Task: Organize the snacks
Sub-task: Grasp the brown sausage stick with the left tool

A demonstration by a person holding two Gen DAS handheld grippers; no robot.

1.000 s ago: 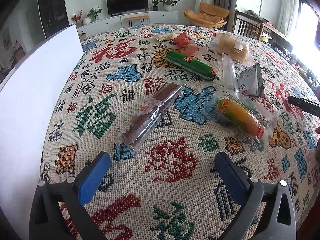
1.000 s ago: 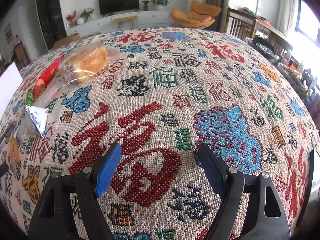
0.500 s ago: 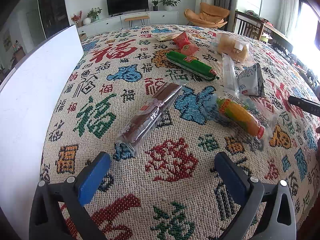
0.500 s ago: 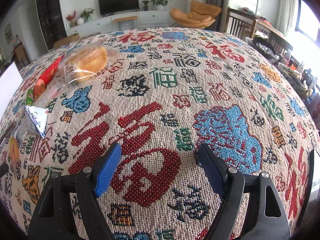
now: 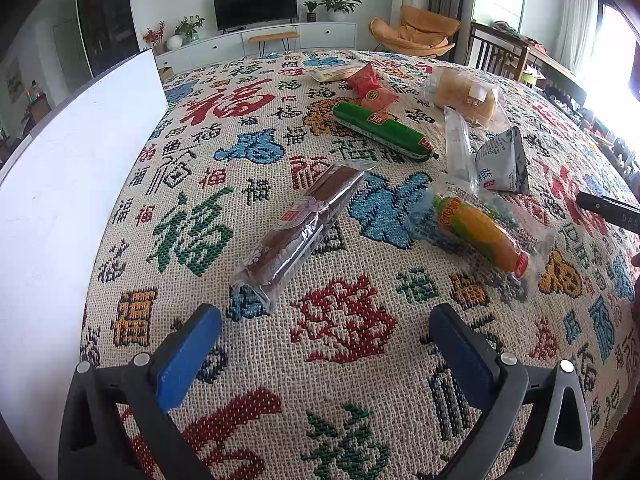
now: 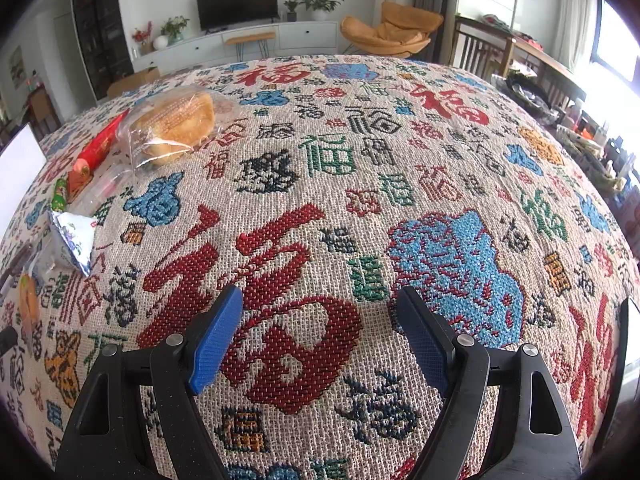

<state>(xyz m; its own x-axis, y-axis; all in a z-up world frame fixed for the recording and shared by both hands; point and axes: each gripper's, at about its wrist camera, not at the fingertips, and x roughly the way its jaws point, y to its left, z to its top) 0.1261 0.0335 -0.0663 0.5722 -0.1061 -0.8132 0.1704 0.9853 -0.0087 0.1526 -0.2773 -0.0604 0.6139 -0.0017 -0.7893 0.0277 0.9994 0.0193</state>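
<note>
Our jaws on the left gripper [image 5: 325, 354] are spread wide with nothing between them, hovering over the patterned cloth [image 5: 344, 320] that covers the desk. Just ahead of the left jaw lies a long brown cake bar [image 5: 304, 228] in clear wrap, running diagonally away from us. Ahead of the right jaw sits a corn sausage [image 5: 478, 232] in a crinkled clear packet, apart from the cake bar. Farther ahead we see a green sausage [image 5: 382, 130], and beside it, to the right, a silver triangular pouch [image 5: 504, 162] touching a narrow clear sachet [image 5: 458, 144]. Beyond those are a red packet [image 5: 370, 88], a bagged bread loaf [image 5: 466, 96] and a pale flat packet [image 5: 334, 73] at the far edge. A white board [image 5: 76, 168] stands along the left of the jaws. At the right edge a black tip [image 5: 608, 212] of the other tool shows.

The jaws of our right gripper [image 6: 320, 338] are likewise released and empty, held over bare cloth [image 6: 360, 200]. All snacks sit well to the left of them: a bagged round bread [image 6: 176, 124] far ahead-left, a red stick packet [image 6: 98, 148] beside it, and the silver pouch [image 6: 74, 240] nearer us
</note>
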